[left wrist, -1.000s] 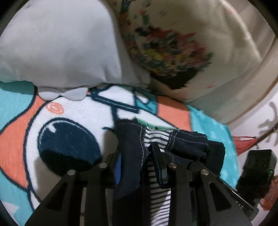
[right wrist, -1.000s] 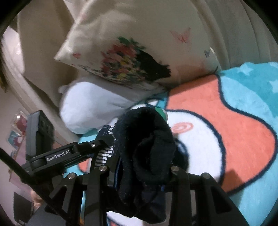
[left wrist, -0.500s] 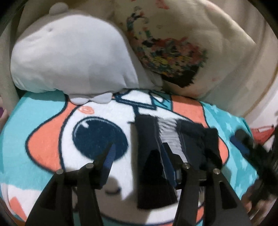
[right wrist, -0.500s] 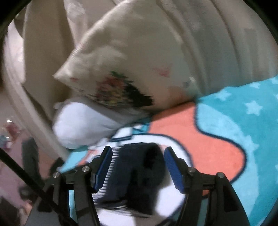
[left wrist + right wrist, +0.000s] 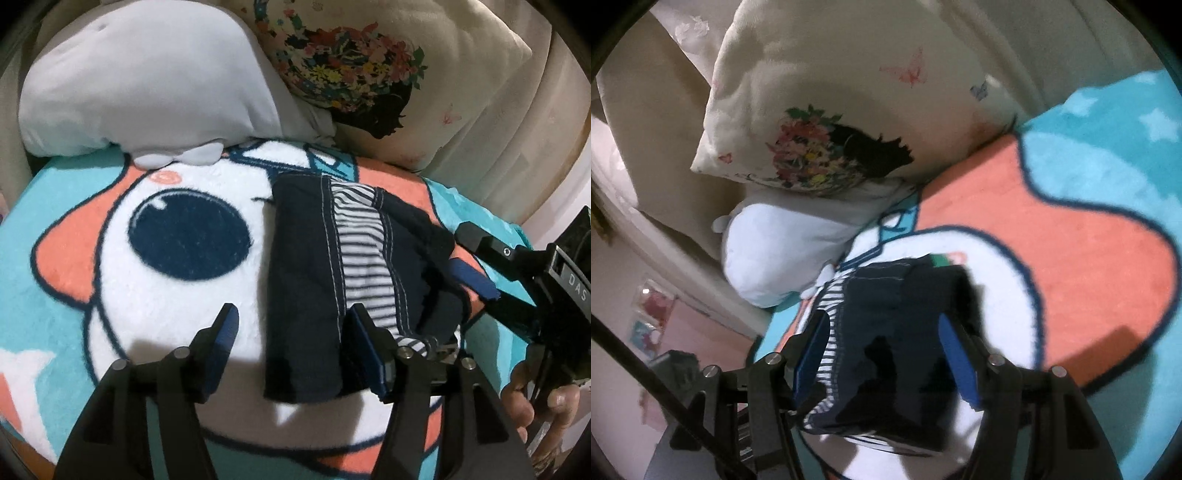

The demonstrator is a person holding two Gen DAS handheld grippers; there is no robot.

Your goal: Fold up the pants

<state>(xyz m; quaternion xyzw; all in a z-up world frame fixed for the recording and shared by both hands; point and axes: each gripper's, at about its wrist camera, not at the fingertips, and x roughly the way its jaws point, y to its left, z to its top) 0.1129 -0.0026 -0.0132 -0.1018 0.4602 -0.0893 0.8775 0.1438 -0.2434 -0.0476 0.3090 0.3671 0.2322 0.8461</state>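
Navy pants [image 5: 306, 295] with a striped white-and-navy lining lie folded into a compact bundle on a fleece cartoon blanket [image 5: 110, 332], in front of a pale grey plush pillow [image 5: 147, 81] and a cream floral cushion [image 5: 369, 74].

Left gripper [image 5: 291, 325]: fingers apart, having just been opening. The left finger stands over bare blanket, clear of the cloth; the right finger [image 5: 364, 343] sits over the bundle's near end. No pad presses the fabric, so the grip is judged released.

Right gripper [image 5: 882, 339]: fingers apart, likewise freshly opened. The bundle lies between them with a gap visible at each pad; nothing is clamped.

Governing relation: the bundle's long axis runs away from the left wrist camera toward the pillows, roughly in line with that gripper's pointing direction and offset toward its right finger. The right gripper comes in from the bundle's far side and straddles it more squarely, so it is judged the better placed of the two for any further tuck or pressing. The fold appears close to complete.

Writing: the letters "DAS" are legible on the right gripper's body in the left wrist view; the remainder is cut off. A person's hand [image 5: 532, 402] holds that tool at the frame's lower right.
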